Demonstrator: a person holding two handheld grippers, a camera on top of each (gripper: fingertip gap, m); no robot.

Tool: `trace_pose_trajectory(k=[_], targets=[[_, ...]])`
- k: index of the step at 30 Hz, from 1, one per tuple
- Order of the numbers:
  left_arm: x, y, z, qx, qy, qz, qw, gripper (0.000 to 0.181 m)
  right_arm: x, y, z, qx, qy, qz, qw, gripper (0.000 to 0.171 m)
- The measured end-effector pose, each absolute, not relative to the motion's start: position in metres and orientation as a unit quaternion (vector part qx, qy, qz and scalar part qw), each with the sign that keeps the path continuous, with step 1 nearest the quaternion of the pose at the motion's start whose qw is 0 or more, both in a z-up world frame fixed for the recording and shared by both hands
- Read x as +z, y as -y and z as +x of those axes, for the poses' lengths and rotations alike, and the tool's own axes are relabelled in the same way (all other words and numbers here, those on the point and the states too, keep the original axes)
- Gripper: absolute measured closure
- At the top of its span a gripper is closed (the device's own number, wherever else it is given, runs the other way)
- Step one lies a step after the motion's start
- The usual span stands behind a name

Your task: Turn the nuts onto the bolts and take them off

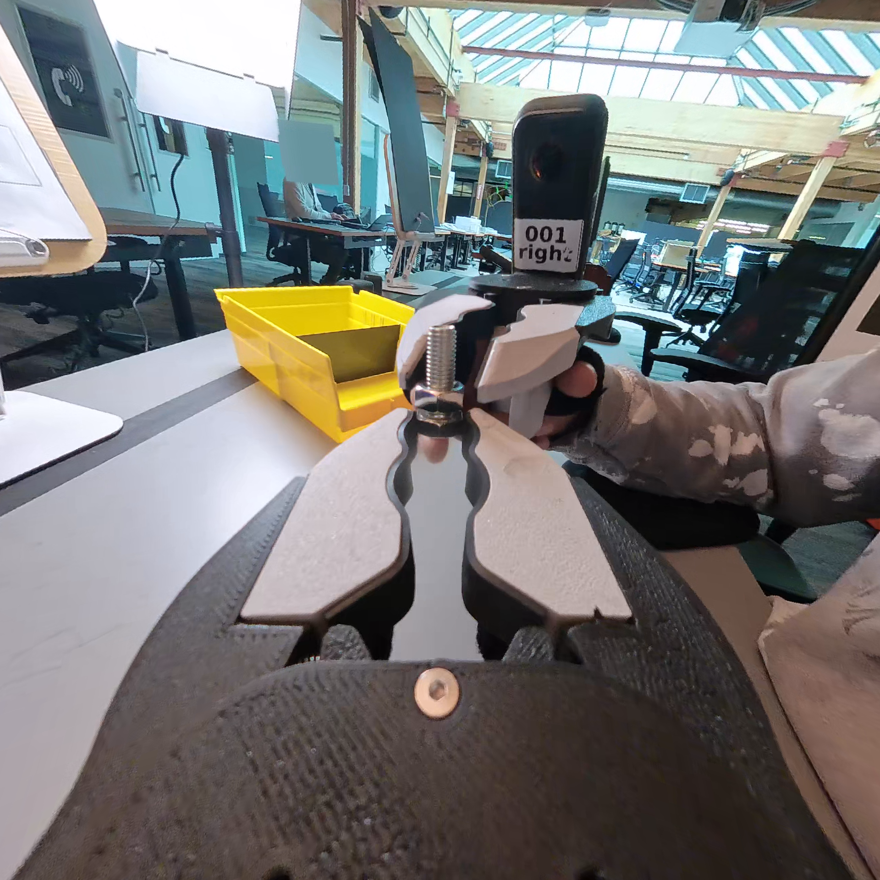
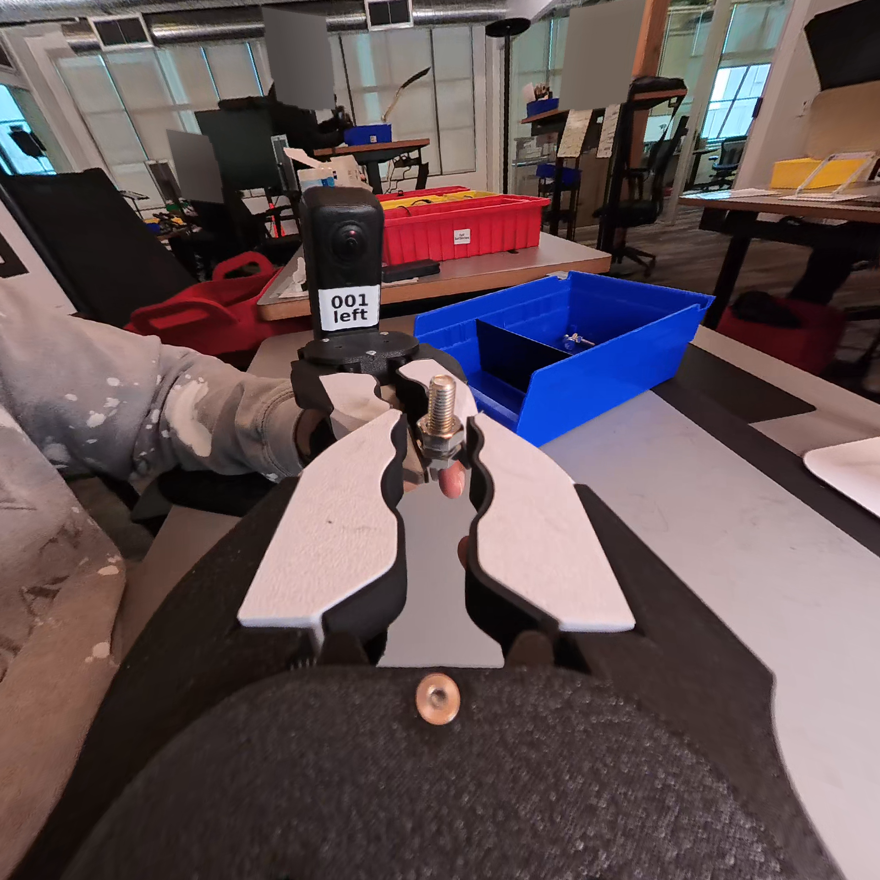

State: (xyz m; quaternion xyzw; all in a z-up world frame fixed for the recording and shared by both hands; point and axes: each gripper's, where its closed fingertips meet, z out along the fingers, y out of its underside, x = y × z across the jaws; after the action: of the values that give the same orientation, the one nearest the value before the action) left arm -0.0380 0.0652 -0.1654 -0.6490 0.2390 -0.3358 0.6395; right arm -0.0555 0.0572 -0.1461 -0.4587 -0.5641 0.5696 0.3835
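Grey table [image 1: 95, 524] carries the work; both tools are held above its near edge.

Yellow bin [image 1: 285, 347] stands on the table beyond the left gripper. It has a dark divider, and nothing shows in the part that is visible; the rest is hidden by its walls.

Blue bin [image 2: 547, 385] stands beyond the right gripper, also with a dark divider.

Left gripper [image 1: 438, 421] has its claw drawn together on the lower, head end of the bolt [image 1: 440, 350], which stands upright between the two tools with the thread pointing up, clear of the table and of both bins.

Right gripper [image 2: 438, 435] meets it from the opposite side. Its claw is closed about the nut [image 2: 439, 434], which sits low on the thread, near the head. Most of the thread is bare above it.

Judgement: the turning step is in hand, with bolt held and nut gripped. From one moment I cannot tell whether the nut is going on or coming off. The next move calls for a steady left hold, a rotation of the right wrist about the bolt's axis, then a release and re-grip. Any tilt risks binding the thread.

One small metal fastener [image 2: 577, 340] lies in the blue bin's far compartment; its kind is too small to tell.
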Motion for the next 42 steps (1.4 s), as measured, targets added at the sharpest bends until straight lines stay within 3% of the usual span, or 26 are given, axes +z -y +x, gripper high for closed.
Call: trace_pose_trajectory(k=[6,27,31,35,36,39,42], targets=[[-0.169,-0.062,-0.032,-0.349,-0.250,-0.651,0.626,0.163,-0.148,-0.056,-0.054,0.556,0.576,-0.456,0.390,0.161],[-0.166,-0.059,-0.031,-0.370,-0.241,-0.633,0.635,0.163,-0.144,-0.055,-0.052,0.582,0.564,-0.447,0.379,0.162],[-0.158,-0.060,-0.038,-0.367,-0.223,-0.619,0.657,0.163,-0.138,-0.058,-0.053,0.587,0.545,-0.455,0.389,0.145],[-0.152,-0.058,-0.040,-0.366,-0.216,-0.610,0.669,0.163,-0.140,-0.059,-0.056,0.580,0.543,-0.463,0.394,0.142],[-0.150,-0.058,-0.042,-0.364,-0.213,-0.606,0.674,0.163,-0.139,-0.060,-0.055,0.582,0.542,-0.461,0.394,0.143],[-0.142,-0.056,-0.048,-0.369,-0.209,-0.592,0.685,0.164,-0.130,-0.090,-0.046,0.575,0.495,-0.484,0.435,0.168],[-0.142,-0.057,-0.048,-0.365,-0.208,-0.594,0.686,0.164,-0.126,-0.092,-0.044,0.575,0.490,-0.485,0.441,0.162]])
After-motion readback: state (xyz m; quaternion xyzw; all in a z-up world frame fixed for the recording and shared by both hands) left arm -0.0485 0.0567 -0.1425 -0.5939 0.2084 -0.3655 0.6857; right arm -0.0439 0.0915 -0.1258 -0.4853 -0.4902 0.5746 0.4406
